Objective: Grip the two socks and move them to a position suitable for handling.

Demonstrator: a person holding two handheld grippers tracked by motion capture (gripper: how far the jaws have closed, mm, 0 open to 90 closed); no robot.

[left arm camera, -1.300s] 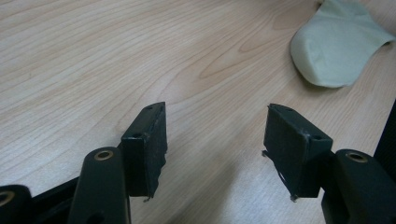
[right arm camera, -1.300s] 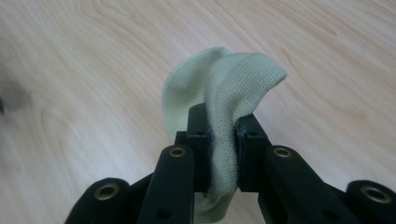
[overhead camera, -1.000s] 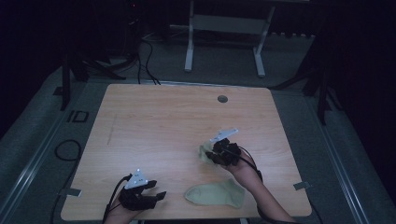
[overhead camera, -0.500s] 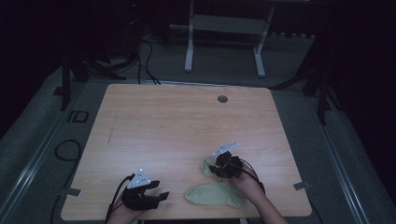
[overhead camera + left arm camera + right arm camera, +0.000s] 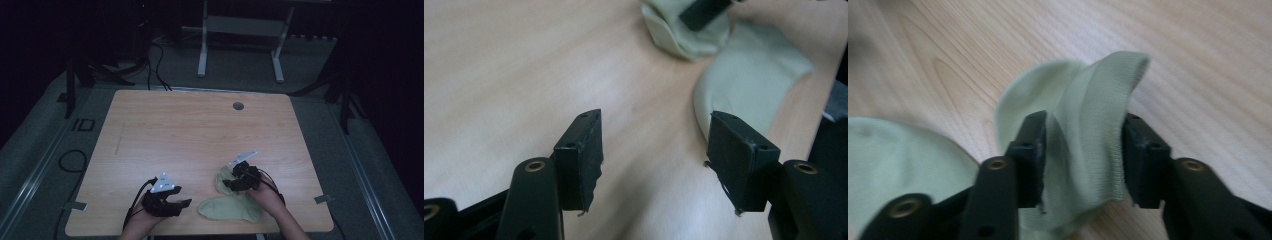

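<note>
Two pale green socks lie near the front right of the wooden table [image 5: 175, 130]. One sock [image 5: 230, 209] lies flat by the front edge, also seen in the left gripper view [image 5: 749, 90]. The other sock [image 5: 220, 179] is bunched just behind it. My right gripper [image 5: 231, 184] is down on the bunched sock; its jaws have just been opening, and a loose fold [image 5: 1088, 115] stands between them. My left gripper [image 5: 181, 204] hovers at the front left, open with nothing between its fingers [image 5: 579, 150].
A round cable hole [image 5: 238, 106] sits near the table's far edge. Beyond the table stand a white metal frame [image 5: 202, 45] and floor cables [image 5: 155, 55]. Tape tabs mark the front corners [image 5: 75, 205].
The right gripper came down and toward the front edge with the bunched sock, setting it on the table, and its jaws widened. The left gripper shifted slightly up and right.
</note>
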